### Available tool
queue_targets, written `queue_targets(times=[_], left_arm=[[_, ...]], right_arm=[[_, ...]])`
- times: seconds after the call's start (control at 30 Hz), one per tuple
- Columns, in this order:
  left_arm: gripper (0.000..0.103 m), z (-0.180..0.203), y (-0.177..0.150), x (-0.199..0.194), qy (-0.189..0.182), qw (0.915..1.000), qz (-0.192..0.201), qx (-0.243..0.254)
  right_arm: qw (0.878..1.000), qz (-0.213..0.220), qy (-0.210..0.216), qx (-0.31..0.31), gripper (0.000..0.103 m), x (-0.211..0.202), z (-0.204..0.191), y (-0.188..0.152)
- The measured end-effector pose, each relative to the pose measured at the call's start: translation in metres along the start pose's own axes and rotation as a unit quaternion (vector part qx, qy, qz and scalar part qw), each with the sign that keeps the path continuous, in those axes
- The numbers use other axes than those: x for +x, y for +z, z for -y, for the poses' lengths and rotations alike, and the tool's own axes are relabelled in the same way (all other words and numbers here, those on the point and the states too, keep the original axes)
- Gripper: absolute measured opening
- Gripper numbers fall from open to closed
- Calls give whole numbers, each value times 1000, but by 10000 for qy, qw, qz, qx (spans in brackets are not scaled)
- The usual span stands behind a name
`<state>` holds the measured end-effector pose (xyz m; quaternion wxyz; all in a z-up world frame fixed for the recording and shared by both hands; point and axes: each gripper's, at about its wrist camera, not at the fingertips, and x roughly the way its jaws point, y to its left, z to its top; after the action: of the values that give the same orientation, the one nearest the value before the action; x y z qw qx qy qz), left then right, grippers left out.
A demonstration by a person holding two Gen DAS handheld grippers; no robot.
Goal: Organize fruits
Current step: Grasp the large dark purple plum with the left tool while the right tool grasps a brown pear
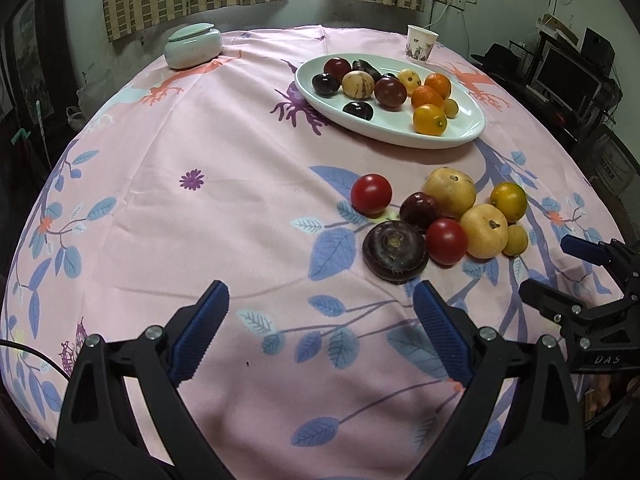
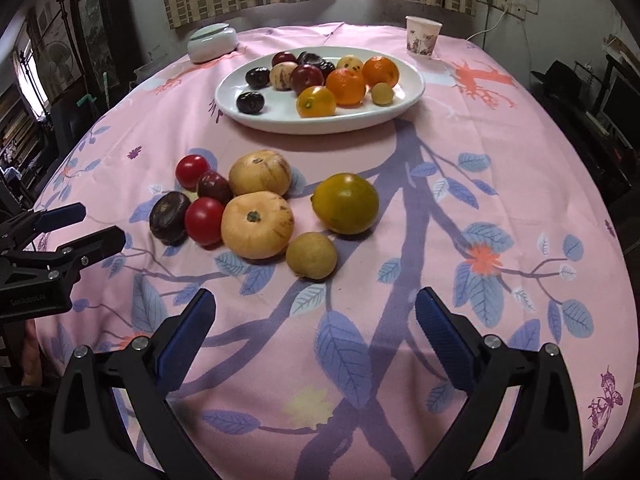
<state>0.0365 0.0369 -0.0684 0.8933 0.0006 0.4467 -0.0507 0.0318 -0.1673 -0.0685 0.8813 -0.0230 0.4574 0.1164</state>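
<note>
left wrist view: left tool (image 1: 320, 332) wide open, empty, above the pink tabletop (image 1: 160, 220); loose round fruits (image 1: 436, 220) clustered touching, a nudge could roll them | right wrist view: right tool (image 2: 316, 332) wide open, empty; small tan fruit (image 2: 311, 255) nearest, may slip; white oval plate (image 2: 248, 118) already crowded

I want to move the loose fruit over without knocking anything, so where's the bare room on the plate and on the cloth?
The white plate is bare along its near rim and left end, beside the lone dark plum; its far half is crowded. On the tablecloth, the wide stretch between the lidded jar and the left gripper is free. The loose fruit cluster is tightly packed.
</note>
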Motion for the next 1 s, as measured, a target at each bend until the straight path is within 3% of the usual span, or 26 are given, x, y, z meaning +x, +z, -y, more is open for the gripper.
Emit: queue_targets(times=[0.03,0.17,0.27,0.37,0.6,0.7,0.83,0.9,0.97,1.0], left_arm=[[95,0,0,0,-11,10000,-8,-13],[95,-2,-1,4,-30,9999,-92,-59],[95,-2,-1,4,-78,9999,-111,-73],[95,0,0,5,-112,9999,-113,-45],[95,11,8,27,160,9994,-264,128],[96,20,9,43,-15,9978,-603,268],[95,33,16,52,6,9978,-515,412],[87,34,22,55,-110,9981,-479,372],[51,38,25,51,-236,9979,-391,466],[45,39,24,49,-328,9975,-369,512]], right_arm=[[9999,78,-81,15,99,-1,1,0],[9999,23,61,101,55,5,5,3],[9995,-190,218,157,44,22,3,6],[10000,-60,58,14,31,28,-3,13],[9985,-101,483,257,30,14,5,6],[9985,-66,460,301,30,2,11,-1],[9978,-14,495,443,30,-8,22,-5],[9974,-14,531,477,30,-8,23,-6],[9971,-11,595,482,30,-9,22,-7],[9969,-5,622,477,30,-10,20,-7]])
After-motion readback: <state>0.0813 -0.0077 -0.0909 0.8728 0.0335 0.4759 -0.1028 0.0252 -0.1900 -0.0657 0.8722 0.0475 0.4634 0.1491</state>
